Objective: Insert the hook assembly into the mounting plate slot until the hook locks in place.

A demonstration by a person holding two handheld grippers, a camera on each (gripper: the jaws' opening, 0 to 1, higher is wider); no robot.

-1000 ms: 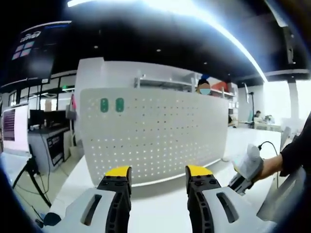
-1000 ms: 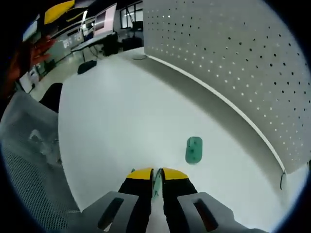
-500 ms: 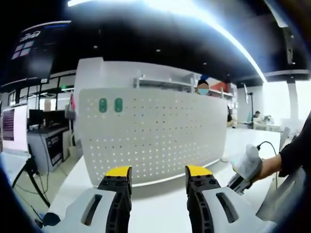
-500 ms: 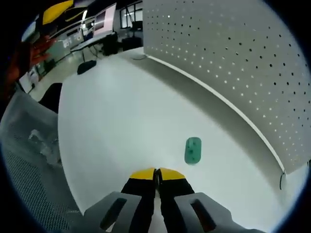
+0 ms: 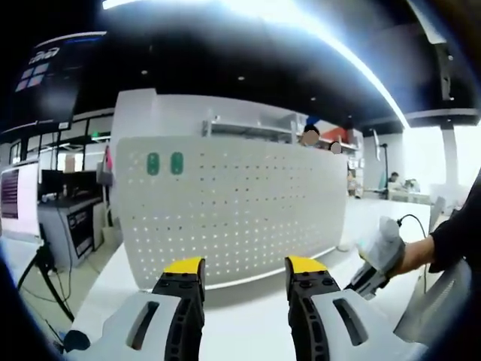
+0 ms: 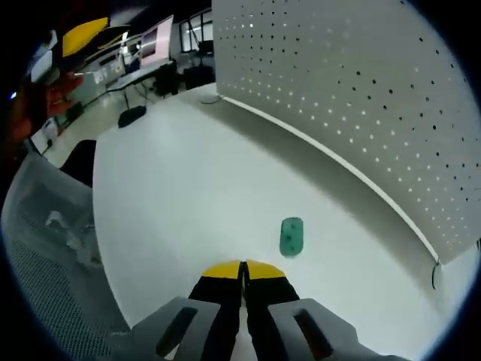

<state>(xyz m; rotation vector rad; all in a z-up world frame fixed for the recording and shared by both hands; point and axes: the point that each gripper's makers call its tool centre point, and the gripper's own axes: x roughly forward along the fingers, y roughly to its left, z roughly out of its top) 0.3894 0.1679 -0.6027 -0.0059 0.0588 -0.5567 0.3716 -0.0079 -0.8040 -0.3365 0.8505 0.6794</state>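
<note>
Both grippers, left (image 5: 244, 272) and right (image 6: 242, 272), have grey bodies with dark slots, black jaws and yellow tips. A dark sleeve (image 5: 457, 233) covers the arm.

A long ceiling light strip (image 5: 353, 53) is overexposed, and the ceiling around it stays dark. The white table (image 6: 188, 195) is evenly lit and slightly soft. Straight edges are bent by the fisheye lens.

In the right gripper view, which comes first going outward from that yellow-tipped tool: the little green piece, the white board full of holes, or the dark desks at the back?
1. Green piece, on the white table just ahead of the right tool.
2. Perforated board, upright along the table's right side.
3. Dark desks, far back at upper left.
</note>
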